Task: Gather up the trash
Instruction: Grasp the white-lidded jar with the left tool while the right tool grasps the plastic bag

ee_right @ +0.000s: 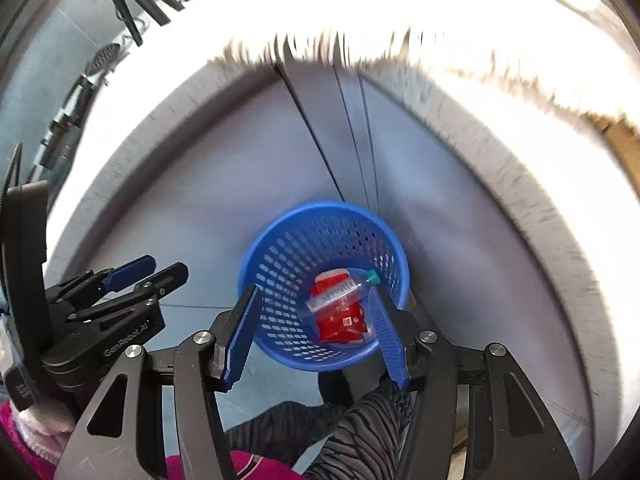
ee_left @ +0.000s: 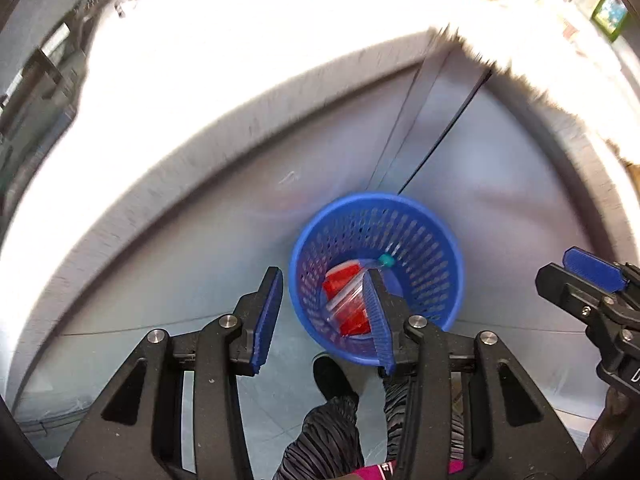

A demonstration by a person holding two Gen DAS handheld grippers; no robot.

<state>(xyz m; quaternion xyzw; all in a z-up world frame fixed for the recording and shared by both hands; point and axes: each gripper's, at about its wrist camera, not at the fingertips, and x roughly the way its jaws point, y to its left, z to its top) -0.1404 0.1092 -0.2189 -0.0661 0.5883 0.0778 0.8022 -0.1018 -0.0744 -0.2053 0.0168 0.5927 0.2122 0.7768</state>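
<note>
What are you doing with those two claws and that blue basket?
A person is collecting trash with a claw in each hand. Both the left claw and the right claw are open and empty, held above the blue basket on the floor. Inside it lie a red wrapper and a clear plastic bottle with a teal cap. The person's leg shows below.

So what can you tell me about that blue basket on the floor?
The blue basket is round, looks like plastic, with a solid rim and walls full of little holes. It stands upright on the grey floor, beside the person's dark shoe. Inside lie a red packet and a clear plastic bottle with a teal cap. Both grippers hover above it, open and empty; nothing grips it.
</note>
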